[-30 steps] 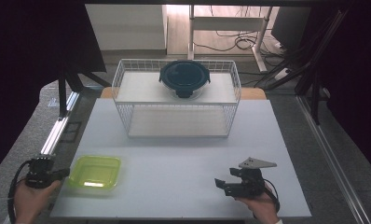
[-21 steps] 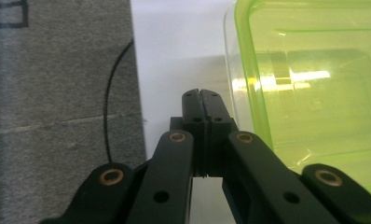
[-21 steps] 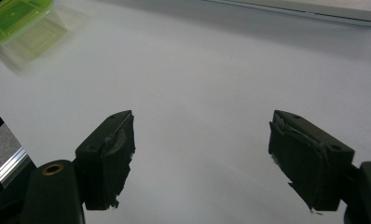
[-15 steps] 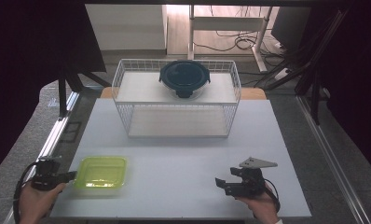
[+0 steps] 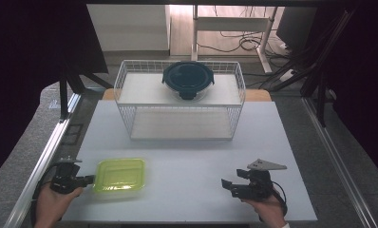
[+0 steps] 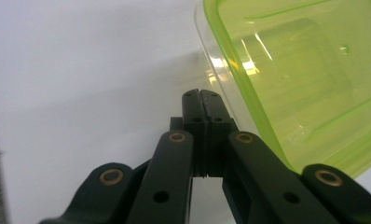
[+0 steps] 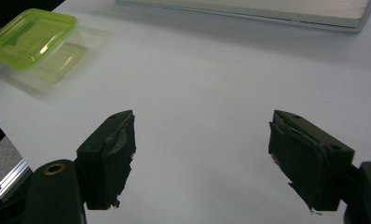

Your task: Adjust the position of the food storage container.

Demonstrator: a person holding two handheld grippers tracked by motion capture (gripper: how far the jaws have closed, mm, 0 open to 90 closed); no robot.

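Observation:
A lime-green lidded plastic box (image 5: 119, 175) lies on the white table near its front left. My left gripper (image 5: 89, 179) sits just left of it with the jaws pressed together and nothing between them. In the left gripper view the closed tip (image 6: 200, 95) rests against the box's clear side wall (image 6: 305, 79). My right gripper (image 5: 226, 185) is at the front right, pointing left, held by a hand. Its jaws (image 7: 202, 149) stand wide apart over bare table, and the green box (image 7: 32, 30) lies far off at the upper left of the right gripper view.
A white wire rack (image 5: 125, 78) stands at the back middle of the table. A round container with a dark lid (image 5: 188, 78) sits on its upper shelf, and the lower shelf's front edge (image 7: 249, 11) is bare. Metal rails run along both table sides.
The left gripper has moved to the right, and the green box has slid to the right ahead of it. The right gripper has stayed where it was.

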